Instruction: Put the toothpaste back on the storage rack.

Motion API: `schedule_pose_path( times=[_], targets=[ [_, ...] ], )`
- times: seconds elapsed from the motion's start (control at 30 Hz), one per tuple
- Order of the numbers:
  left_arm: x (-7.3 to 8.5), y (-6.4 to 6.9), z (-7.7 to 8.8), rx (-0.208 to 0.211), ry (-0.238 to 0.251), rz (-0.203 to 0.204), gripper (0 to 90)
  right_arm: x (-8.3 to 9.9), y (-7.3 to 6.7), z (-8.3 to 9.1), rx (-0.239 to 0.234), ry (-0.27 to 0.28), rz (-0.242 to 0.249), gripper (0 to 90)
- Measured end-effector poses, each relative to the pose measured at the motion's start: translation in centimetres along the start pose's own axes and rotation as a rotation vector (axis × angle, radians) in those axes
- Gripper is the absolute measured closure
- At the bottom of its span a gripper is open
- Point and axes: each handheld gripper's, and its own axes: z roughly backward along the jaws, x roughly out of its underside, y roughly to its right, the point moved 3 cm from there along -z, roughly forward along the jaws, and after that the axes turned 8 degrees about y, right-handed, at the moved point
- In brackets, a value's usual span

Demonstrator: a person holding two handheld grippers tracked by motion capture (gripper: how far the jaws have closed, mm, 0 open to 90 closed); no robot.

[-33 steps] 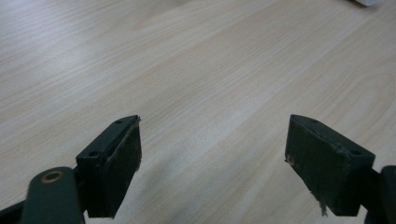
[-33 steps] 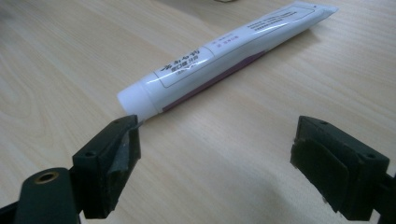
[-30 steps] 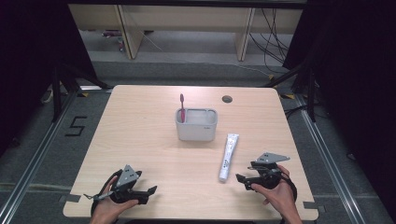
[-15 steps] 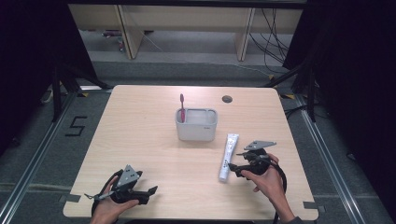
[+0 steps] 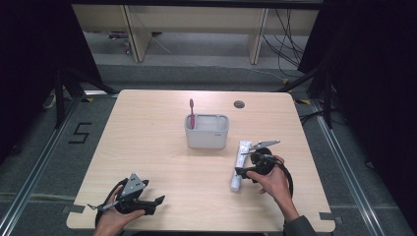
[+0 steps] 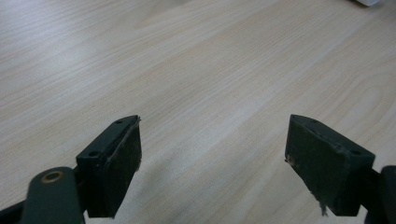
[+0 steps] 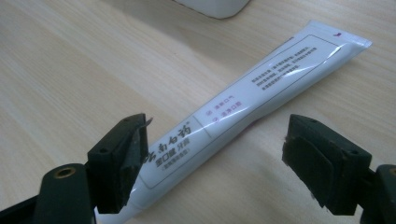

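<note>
Lying flat on the wooden table (image 5: 162, 147), a white toothpaste tube (image 5: 240, 164) sits just right of the grey holder (image 5: 207, 132), which has a pink toothbrush (image 5: 192, 112) standing upright in its left end. The right gripper (image 5: 241, 170) reaches over the tube's near half; in the right gripper view its jaws stand wide apart, having just been closing a little, with the toothpaste tube (image 7: 243, 107) running slantwise between them, its near end by the left jaw and no pad pressing on it. The left gripper (image 5: 160, 200) rests near the table's front left edge, well apart from the tube, jaws spread wide over bare wood.
</note>
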Motion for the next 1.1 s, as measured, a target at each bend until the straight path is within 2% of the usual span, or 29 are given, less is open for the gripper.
schedule_pose_path(
  times=[0.1, 0.17, 0.2, 0.23, 0.27, 0.3, 0.43, 0.47, 0.63, 0.7, 0.77, 0.87, 0.9, 1.07, 1.1],
  targets=[
    [0.0, 0.2, 0.0, 0.01, -0.006, -0.004, 18.3, -0.2, 0.3, -0.5, 0.011, 0.014, 0.002, 22.6],
    [0.0, 0.2, -0.1, 0.012, -0.008, -0.009, 18.3, -0.4, 0.4, -0.5, 0.015, -0.002, -0.002, 22.3],
    [0.1, 0.2, -0.2, 0.003, -0.011, -0.011, 18.3, -0.4, 0.6, -0.6, 0.019, -0.005, 0.022, 21.9],
    [0.1, 0.3, -0.2, 0.012, -0.004, 0.001, 18.3, -0.4, 0.3, -0.7, 0.021, -0.016, -0.016, 21.6],
    [0.1, 0.2, -0.1, 0.006, -0.014, -0.014, 18.3, -0.5, 0.6, -0.8, 0.02, -0.012, 0.011, 21.7],
    [0.1, 0.2, -0.1, 0.01, -0.01, -0.011, 18.3, -0.5, 0.3, -0.9, 0.02, -0.017, -0.015, 21.8],
    [0.1, 0.2, -0.1, 0.007, -0.008, -0.005, 18.3, -0.8, 0.5, -1.3, 0.019, -0.026, 0.026, 21.9],
    [0.0, 0.2, -0.1, 0.011, -0.009, -0.004, 18.3, -0.8, 0.3, -1.3, 0.02, -0.037, 0.013, 22.2],
    [0.0, 0.2, 0.0, 0.008, -0.006, -0.004, 18.3, -1.1, 0.4, -1.7, 0.019, -0.046, 0.024, 22.9],
    [0.0, 0.0, -0.1, 0.003, -0.014, -0.019, 18.3, -1.1, 0.2, -1.8, 0.031, -0.054, -0.01, 23.0],
    [0.1, 0.3, -0.2, 0.01, -0.005, -0.002, 18.3, -1.1, 0.3, -1.9, 0.032, -0.061, 0.01, 23.2],
    [0.0, 0.3, -0.2, 0.006, -0.008, -0.007, 18.3, -1.1, 0.2, -1.9, 0.021, -0.071, -0.012, 23.9],
    [0.0, 0.3, -0.2, 0.005, -0.003, -0.007, 18.3, -1.1, 0.4, -1.9, 0.041, -0.069, 0.002, 24.1],
    [0.0, 0.2, -0.1, 0.004, -0.009, -0.009, 18.3, -1.2, 0.2, -2.2, 0.031, -0.077, 0.022, 25.6],
    [0.0, 0.2, -0.1, 0.004, -0.01, -0.008, 18.3, -1.2, 0.0, -2.3, 0.032, -0.09, 0.0, 26.2]
  ],
)
